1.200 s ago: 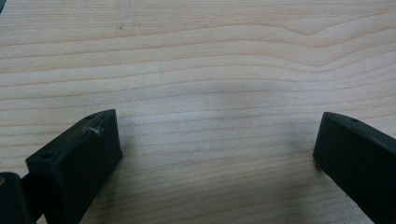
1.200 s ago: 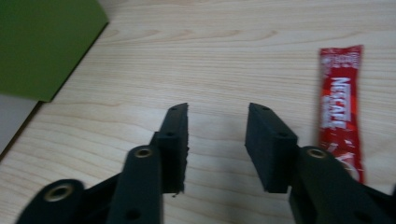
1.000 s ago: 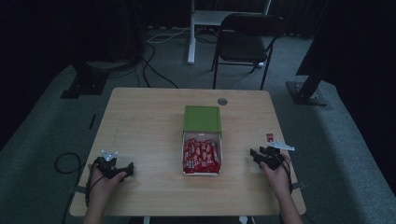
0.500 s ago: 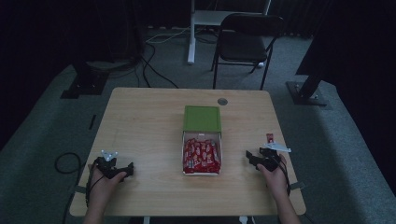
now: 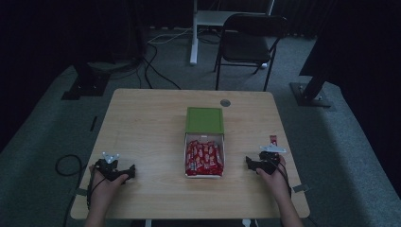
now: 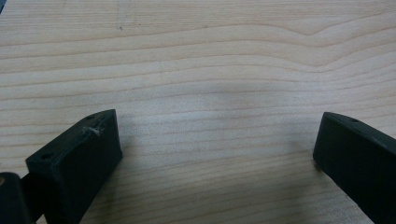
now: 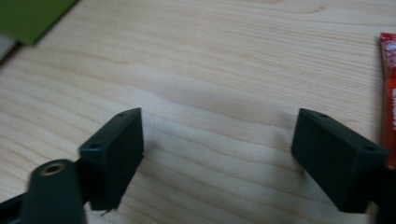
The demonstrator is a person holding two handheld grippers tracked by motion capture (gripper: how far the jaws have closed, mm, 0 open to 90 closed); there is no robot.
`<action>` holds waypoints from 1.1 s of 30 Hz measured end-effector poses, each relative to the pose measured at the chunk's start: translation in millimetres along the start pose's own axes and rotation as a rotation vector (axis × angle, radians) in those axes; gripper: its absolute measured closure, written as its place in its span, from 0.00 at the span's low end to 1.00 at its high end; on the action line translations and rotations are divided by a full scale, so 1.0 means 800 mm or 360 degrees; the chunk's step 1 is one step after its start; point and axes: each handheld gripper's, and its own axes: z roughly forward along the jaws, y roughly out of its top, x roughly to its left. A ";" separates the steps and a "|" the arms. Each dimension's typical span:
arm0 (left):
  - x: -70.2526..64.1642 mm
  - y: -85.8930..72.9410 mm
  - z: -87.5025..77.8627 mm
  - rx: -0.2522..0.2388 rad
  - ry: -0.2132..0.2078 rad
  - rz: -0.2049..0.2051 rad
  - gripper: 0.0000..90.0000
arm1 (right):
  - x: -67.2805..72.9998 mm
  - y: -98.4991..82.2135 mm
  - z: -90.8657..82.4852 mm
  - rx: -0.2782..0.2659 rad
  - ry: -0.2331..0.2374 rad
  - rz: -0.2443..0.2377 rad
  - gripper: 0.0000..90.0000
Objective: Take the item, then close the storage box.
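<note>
Right gripper view looks along the right claw [image 7: 217, 158], and its two black jaws stand wide apart with only bare wood between them; they have just been opening, and nothing is held. Just outside the jaw at the right edge of this view lies a red wrapped bar [image 7: 388, 88], flat on the worktop [image 7: 224, 60], and I cannot tell if the jaw touches it. At the upper left corner of the same view a green lid [image 7: 32, 16] comes in. From the high view, the right claw [image 5: 253, 163] rests low on the worktop near the right edge, in the person's right hand [image 5: 273, 176], and the single red bar [image 5: 273, 140] lies a little beyond it, near the edge. Between both hands, in the middle of the worktop, stands a white box [image 5: 204, 174] full of red wrapped bars [image 5: 204, 157], packed side by side, and the green lid [image 5: 204, 120] lies just behind the box, touching its far end. The left claw [image 6: 217, 154] is also wide, with only wood grain between its jaws. In the high view the left claw [image 5: 130, 171] sits near the left front corner, held by the left hand [image 5: 105, 187], well apart from the box. Behind the worktop a dark folding chair [image 5: 250, 40] stands on the floor.
</note>
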 end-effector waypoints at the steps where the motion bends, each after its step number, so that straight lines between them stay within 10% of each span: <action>1: 0.000 0.000 0.000 0.0000 0.0000 0.0000 0.02 | 0.001 0.000 0.001 0.0009 0.0002 -0.0014 0.14; 16: -0.001 0.000 -0.001 0.0000 -0.0001 0.0004 0.02 | 0.000 0.001 0.001 0.0014 0.0001 -0.0007 0.13; 33: -0.033 0.012 -0.007 -0.0056 -0.0169 0.0218 0.06 | 0.003 0.007 -0.013 -0.0031 0.0056 -0.0013 0.15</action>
